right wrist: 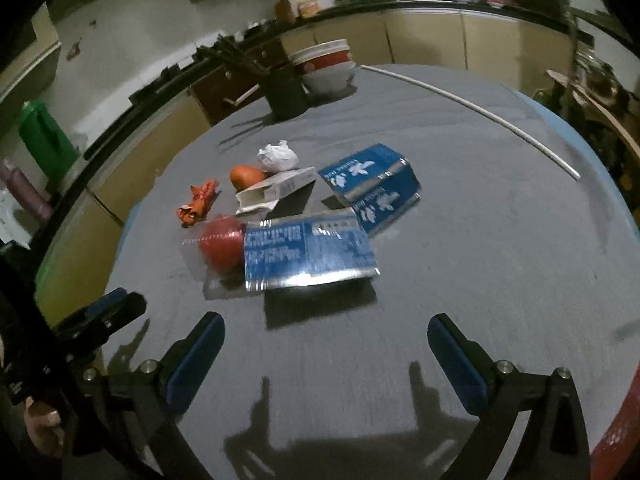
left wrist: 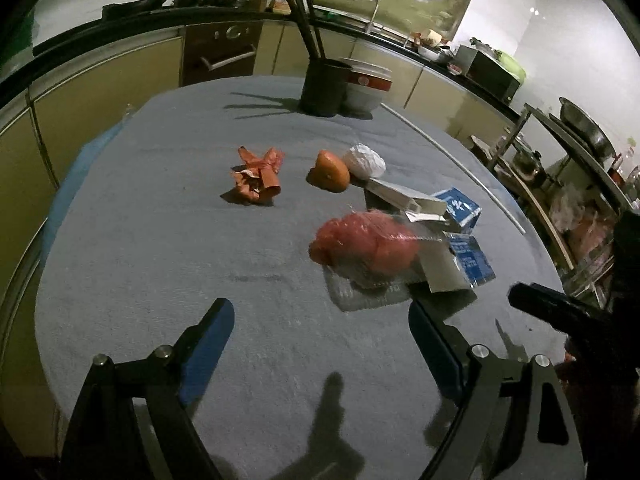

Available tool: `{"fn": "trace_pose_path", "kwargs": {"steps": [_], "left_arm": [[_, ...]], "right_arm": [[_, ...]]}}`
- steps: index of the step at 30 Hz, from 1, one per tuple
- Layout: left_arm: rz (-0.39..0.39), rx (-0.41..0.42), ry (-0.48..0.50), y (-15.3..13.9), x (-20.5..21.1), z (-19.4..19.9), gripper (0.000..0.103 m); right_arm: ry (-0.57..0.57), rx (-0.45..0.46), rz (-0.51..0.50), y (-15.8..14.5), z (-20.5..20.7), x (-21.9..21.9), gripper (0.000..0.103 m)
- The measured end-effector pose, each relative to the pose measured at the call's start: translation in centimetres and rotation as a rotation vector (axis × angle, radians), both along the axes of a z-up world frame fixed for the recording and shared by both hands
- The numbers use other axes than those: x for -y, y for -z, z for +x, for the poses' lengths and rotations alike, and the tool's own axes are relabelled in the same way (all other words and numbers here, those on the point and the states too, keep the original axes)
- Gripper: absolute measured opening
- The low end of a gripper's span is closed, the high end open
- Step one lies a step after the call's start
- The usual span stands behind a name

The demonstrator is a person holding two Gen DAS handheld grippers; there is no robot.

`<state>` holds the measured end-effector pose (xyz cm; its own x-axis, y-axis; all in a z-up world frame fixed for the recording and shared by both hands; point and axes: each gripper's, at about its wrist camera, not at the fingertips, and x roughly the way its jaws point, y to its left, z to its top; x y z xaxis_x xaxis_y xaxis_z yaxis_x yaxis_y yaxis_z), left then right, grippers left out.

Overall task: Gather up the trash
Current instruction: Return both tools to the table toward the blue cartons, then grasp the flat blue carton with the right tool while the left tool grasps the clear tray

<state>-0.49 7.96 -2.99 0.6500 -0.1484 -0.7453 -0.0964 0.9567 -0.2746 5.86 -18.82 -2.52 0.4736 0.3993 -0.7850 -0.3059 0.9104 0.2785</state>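
Note:
Trash lies on a grey-clothed round table (left wrist: 160,240): a crumpled orange wrapper (left wrist: 258,178) (right wrist: 198,202), an orange peel (left wrist: 330,171) (right wrist: 246,176), a white paper ball (left wrist: 366,160) (right wrist: 278,156), a small white carton (left wrist: 408,198) (right wrist: 276,192), a red item in clear plastic (left wrist: 364,248) (right wrist: 222,246), a flattened blue carton (right wrist: 308,252) (left wrist: 470,258) and a blue box (right wrist: 372,184) (left wrist: 460,208). My left gripper (left wrist: 320,336) is open and empty, just short of the red item. My right gripper (right wrist: 326,348) is open and empty, just short of the flattened carton.
A dark cup with chopsticks (left wrist: 324,88) (right wrist: 286,92) and stacked bowls (left wrist: 366,84) (right wrist: 328,66) stand at the table's far side. A long white stick (right wrist: 480,112) lies along the right. Kitchen cabinets (left wrist: 100,80) surround the table. A red thing (right wrist: 620,432) is at the lower right.

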Motion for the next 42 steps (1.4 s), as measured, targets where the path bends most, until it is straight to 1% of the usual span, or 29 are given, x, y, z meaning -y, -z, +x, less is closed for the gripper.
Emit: {"fn": "trace_pose_path", "kwargs": {"steps": [4, 9, 11, 13, 16, 20, 21, 22, 23, 25, 27, 30, 31, 33, 34, 37, 42], "left_arm": [[-0.001, 0.005, 0.001, -0.2, -0.2, 0.6, 0.089], [0.003, 0.012, 0.007, -0.4, -0.1, 1.3, 0.089], [0.005, 0.011, 0.009, -0.5, -0.1, 1.6, 0.089], [0.005, 0.010, 0.009, -0.5, -0.1, 1.8, 0.089], [0.008, 0.011, 0.008, -0.5, 0.0, 1.9, 0.089], [0.021, 0.006, 0.013, -0.5, 0.3, 2.5, 0.089], [0.021, 0.004, 0.015, -0.4, 0.4, 2.6, 0.089], [0.022, 0.003, 0.016, -0.4, 0.6, 2.7, 0.089], [0.024, 0.002, 0.018, -0.4, 0.8, 2.8, 0.089], [0.027, 0.000, 0.022, -0.5, 1.2, 3.1, 0.089], [0.027, -0.003, 0.030, -0.5, 1.8, 3.4, 0.089], [0.042, -0.004, 0.047, -0.5, 2.8, 3.5, 0.089], [0.046, -0.005, 0.051, -0.5, 2.9, 3.4, 0.089], [0.054, -0.008, 0.054, -0.3, 3.1, 3.2, 0.089], [0.054, -0.012, 0.054, -0.2, 3.2, 3.0, 0.089], [0.052, -0.023, 0.049, 0.2, 3.0, 2.6, 0.089], [0.048, -0.030, 0.041, 0.3, 2.3, 2.0, 0.089]], "right_arm": [[-0.008, -0.045, 0.003, 0.6, 2.5, -1.1, 0.103], [-0.025, -0.079, 0.028, 0.8, 4.3, -2.4, 0.103], [-0.030, -0.098, 0.019, 1.3, 5.2, -3.1, 0.103], [-0.032, -0.112, -0.002, 1.7, 5.5, -3.6, 0.103], [-0.044, -0.155, -0.024, 2.9, 6.2, -4.3, 0.103], [-0.057, -0.195, 0.005, 3.6, 6.1, -4.1, 0.102], [-0.055, -0.194, 0.006, 3.6, 5.9, -4.0, 0.095], [-0.052, -0.189, -0.001, 3.5, 5.6, -3.9, 0.080], [-0.046, -0.186, -0.006, 3.5, 5.4, -3.8, 0.071], [-0.024, -0.183, 0.019, 3.1, 4.8, -2.9, 0.054], [-0.010, -0.174, 0.035, 2.7, 4.3, -2.2, 0.048], [-0.002, -0.172, 0.052, 2.4, 3.4, -1.3, 0.043], [-0.002, -0.175, 0.056, 2.4, 3.2, -1.0, 0.042], [-0.006, -0.182, 0.072, 2.4, 2.7, -0.7, 0.042], [-0.011, -0.197, 0.102, 2.6, 2.6, -0.4, 0.044], [-0.013, -0.241, 0.154, 3.3, 2.2, -0.1, 0.046], [-0.069, -0.269, 0.197, 3.7, 0.3, -0.7, 0.044]]}}
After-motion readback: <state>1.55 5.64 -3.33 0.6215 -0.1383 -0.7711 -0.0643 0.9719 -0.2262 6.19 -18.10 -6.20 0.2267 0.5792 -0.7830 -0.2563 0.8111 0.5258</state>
